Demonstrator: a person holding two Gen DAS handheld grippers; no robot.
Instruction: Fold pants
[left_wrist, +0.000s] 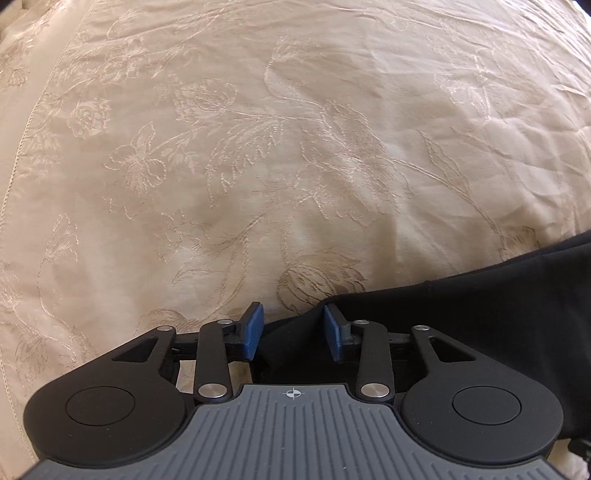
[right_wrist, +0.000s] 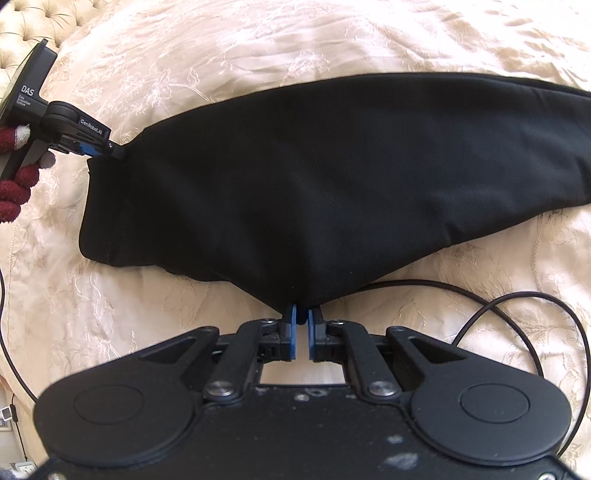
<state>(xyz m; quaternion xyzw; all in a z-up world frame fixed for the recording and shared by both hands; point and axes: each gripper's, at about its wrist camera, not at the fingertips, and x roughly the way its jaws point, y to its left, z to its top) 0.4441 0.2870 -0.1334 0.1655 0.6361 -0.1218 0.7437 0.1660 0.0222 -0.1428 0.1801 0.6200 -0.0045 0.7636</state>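
The black pants (right_wrist: 332, 177) lie folded flat on the cream embroidered bedspread (right_wrist: 258, 44). The left tongs (left_wrist: 293, 334) stand spread over one corner of the fabric, their blue pads clear of it. The right tongs (right_wrist: 302, 323) are parted by a narrow gap at the near edge; whether they pinch cloth cannot be told.

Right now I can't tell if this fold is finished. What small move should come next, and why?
Probably lift both tongs straight up and clear. The black pants lie folded flat on the cream bedspread. The left tongs stand open over the edge, and the right tongs show a gap between their pads, so neither pinches the cloth.
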